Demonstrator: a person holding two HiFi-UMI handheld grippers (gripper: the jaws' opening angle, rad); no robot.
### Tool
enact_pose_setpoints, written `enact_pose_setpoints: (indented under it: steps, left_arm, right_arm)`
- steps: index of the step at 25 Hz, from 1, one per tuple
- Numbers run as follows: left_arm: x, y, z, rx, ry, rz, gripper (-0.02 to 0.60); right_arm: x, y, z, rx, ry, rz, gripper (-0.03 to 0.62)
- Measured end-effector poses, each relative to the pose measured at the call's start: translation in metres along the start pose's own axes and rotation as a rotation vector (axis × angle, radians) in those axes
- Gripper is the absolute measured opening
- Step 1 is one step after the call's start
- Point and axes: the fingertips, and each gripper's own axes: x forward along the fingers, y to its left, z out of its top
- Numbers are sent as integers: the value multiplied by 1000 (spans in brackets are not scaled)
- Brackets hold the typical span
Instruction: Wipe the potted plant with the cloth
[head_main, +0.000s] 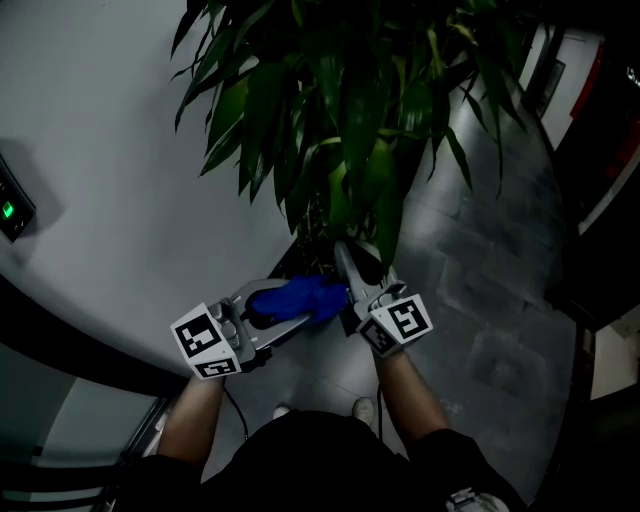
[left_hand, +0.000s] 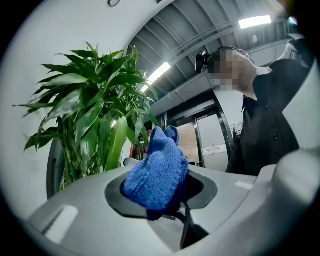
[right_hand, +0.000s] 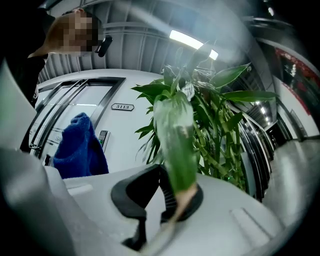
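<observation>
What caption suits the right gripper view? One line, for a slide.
Right gripper pinches a green leaf of the potted plant; blue cloth held alongside.

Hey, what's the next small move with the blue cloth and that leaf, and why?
Probably bring the left gripper across so its blue knitted cloth meets the long green leaf and the wipe can start. The right gripper is pinching that leaf near its tip, and the cloth sits beside it, apart from it in the right gripper view.
</observation>
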Motion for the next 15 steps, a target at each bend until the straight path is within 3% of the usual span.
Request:
enact_pose_setpoints:
  steps: [7,11,15]
  left_arm:
    - [22,-1,22,131,-23,93,155]
    - [42,0,14,155,-28,219,155]
    - [59,-8,11,195,-17,351,155]
  right_arm:
    - [-26,-16,-20,-67,107,66,3]
    - [-37,-45,-44,-79,204,175,3]
    - [-44,-76,-27,-58,184,276,3]
